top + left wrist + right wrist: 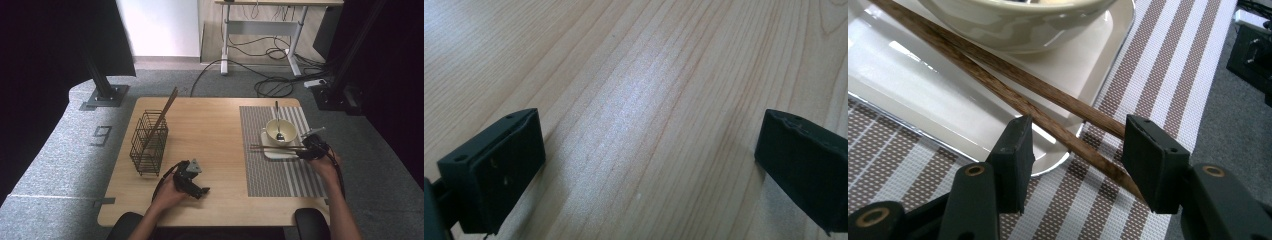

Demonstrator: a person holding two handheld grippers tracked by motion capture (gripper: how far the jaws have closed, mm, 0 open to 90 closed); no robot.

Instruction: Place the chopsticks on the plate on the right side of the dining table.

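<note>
Left gripper rests near the table's front edge, jaws wide, nothing between them. Right gripper sits at the placemat's right side, jaws part open astride the 2 chopsticks, pads not pressing. The chopsticks lie across the white tray, just in front of the bowl holding a spoon. Likely laid down and released. Far left, the wire basket holds further sticks, possibly next.

Counted: two chopsticks on one white tray; one bowl; one spoon; one striped placemat; one wire basket.
</note>
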